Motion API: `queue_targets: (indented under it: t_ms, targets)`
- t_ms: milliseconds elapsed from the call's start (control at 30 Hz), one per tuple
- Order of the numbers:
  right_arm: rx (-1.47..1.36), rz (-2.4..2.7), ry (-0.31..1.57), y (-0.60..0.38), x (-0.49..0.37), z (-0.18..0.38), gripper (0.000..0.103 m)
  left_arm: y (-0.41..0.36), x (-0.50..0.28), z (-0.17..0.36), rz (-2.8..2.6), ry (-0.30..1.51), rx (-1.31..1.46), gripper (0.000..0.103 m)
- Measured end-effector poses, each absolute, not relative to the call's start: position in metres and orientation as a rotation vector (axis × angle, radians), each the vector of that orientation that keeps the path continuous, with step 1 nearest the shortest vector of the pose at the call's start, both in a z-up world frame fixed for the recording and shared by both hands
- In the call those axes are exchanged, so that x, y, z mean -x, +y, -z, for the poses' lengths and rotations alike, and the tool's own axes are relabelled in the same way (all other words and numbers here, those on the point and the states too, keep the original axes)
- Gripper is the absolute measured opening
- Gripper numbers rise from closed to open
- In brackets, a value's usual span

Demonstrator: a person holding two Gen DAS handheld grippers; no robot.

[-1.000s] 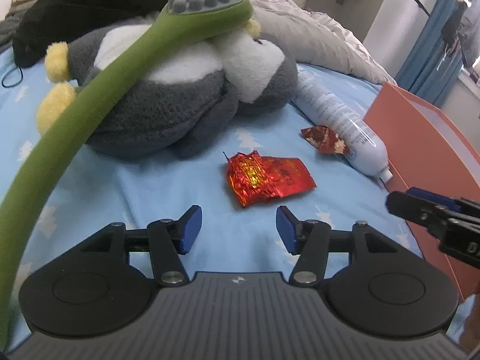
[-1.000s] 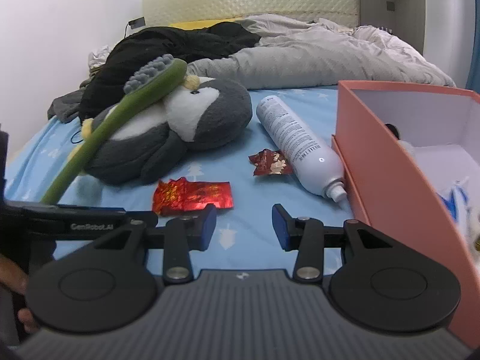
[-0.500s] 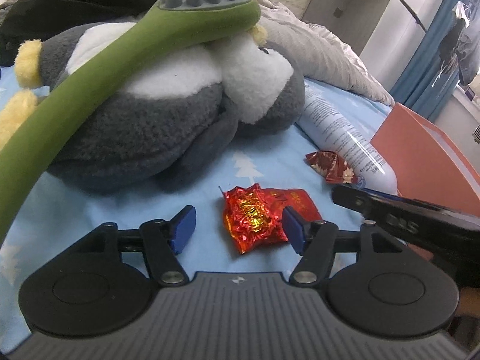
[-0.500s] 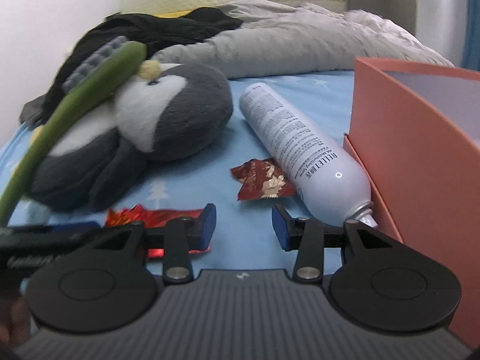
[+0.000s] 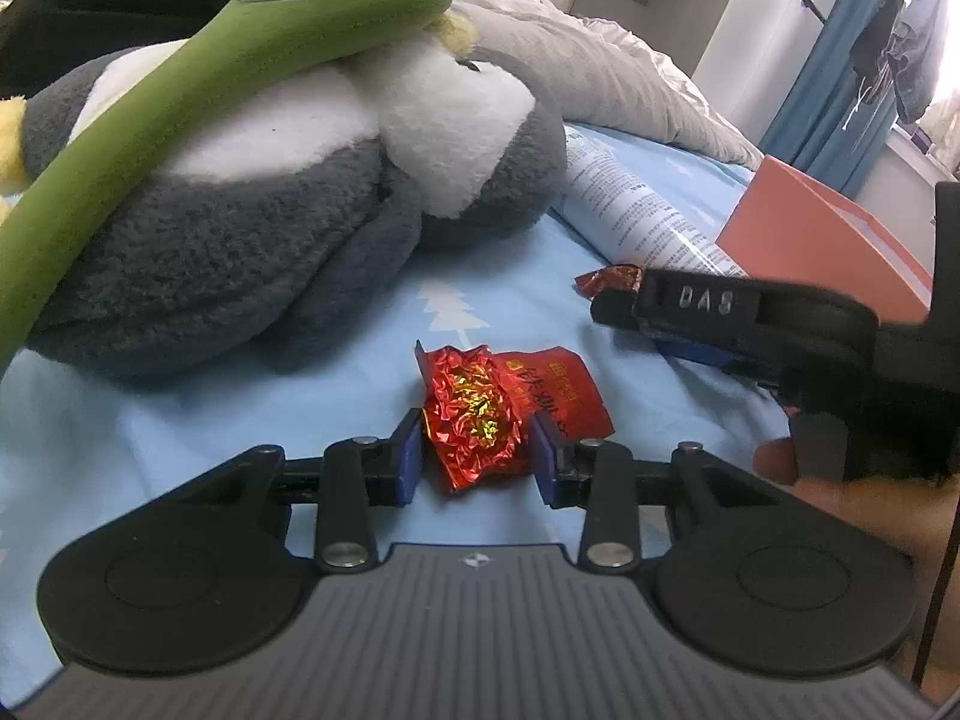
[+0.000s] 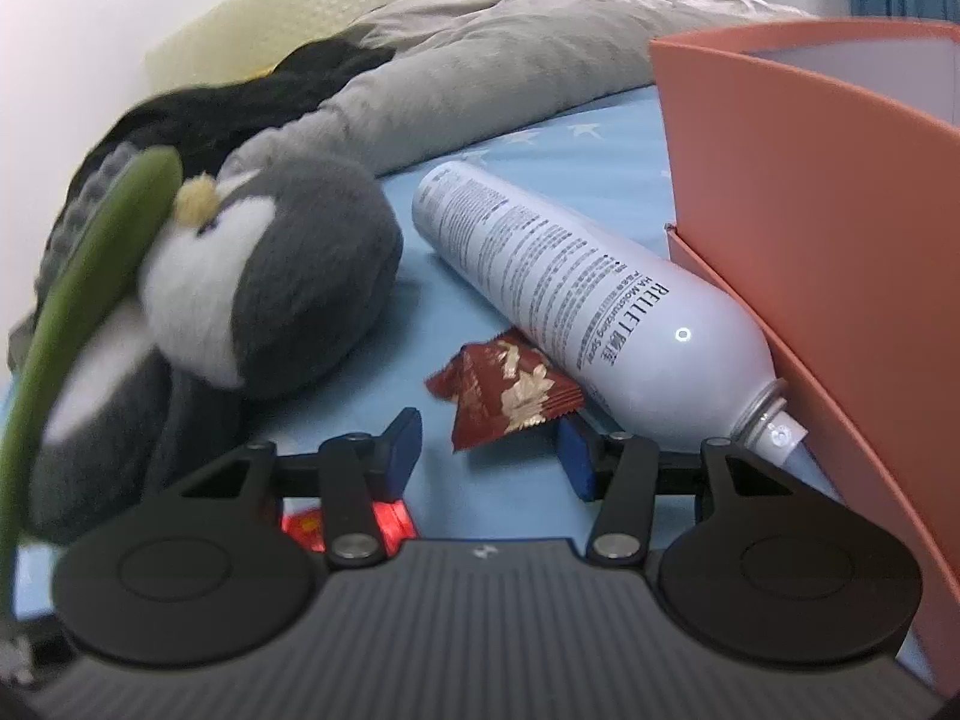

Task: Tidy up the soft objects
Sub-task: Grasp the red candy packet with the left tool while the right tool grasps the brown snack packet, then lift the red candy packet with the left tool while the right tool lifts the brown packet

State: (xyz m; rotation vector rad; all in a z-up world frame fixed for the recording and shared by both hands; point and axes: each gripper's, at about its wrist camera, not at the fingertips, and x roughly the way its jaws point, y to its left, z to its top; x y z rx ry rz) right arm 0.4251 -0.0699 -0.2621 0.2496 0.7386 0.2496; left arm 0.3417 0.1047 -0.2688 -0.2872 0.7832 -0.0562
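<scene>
A crumpled red foil packet (image 5: 474,420) lies on the blue sheet between the pads of my left gripper (image 5: 477,459). Its jaws are closing and both pads touch the packet's sides. A dark red snack packet (image 6: 504,396) lies against a white spray can (image 6: 576,300). Its lower corner reaches between the fingers of my right gripper (image 6: 489,453), whose jaws are opening and do not press on it. The right gripper (image 5: 636,324) also shows in the left wrist view, over that packet. A grey and white plush penguin (image 5: 240,228) lies behind, with a green massage stick (image 5: 180,96) across it.
An orange box (image 6: 810,210) stands open at the right, close against the spray can's nozzle. A grey duvet (image 6: 480,96) and a black garment (image 5: 120,0) are heaped at the back of the bed. A hand (image 5: 780,462) holds the right gripper.
The left gripper moved forward onto the red foil packet and its jaws narrowed around it. The right gripper came forward and down to the dark red packet, rolling, and its jaws widened.
</scene>
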Motion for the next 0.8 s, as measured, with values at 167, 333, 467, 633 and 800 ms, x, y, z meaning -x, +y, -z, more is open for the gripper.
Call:
queue_targets:
  t_ms: [167,333,467,633,800]
  targets:
    - [-0.278,-0.232,0.739,-0.075,-0.429,0.263,0.032,0.106,-0.340,0.268,0.045,0.779,0.306,0.040]
    - [-0.301,-0.245,0.743,-0.084,-0.423,0.262,0.030,0.109,-0.335,0.262,0.011,0.785,0.323,0.039]
    - [-0.302,-0.270,0.753,-0.090,-0.413,0.256,0.030,0.109,-0.325,0.255,-0.023,0.780,0.332,0.039]
    - [-0.287,-0.304,0.766,-0.099,-0.388,0.247,0.030,0.104,-0.306,0.247,-0.053,0.785,0.329,0.039]
    - [-0.276,-0.329,0.781,-0.109,-0.357,0.240,0.030,0.103,-0.281,0.239,-0.080,0.793,0.348,0.039]
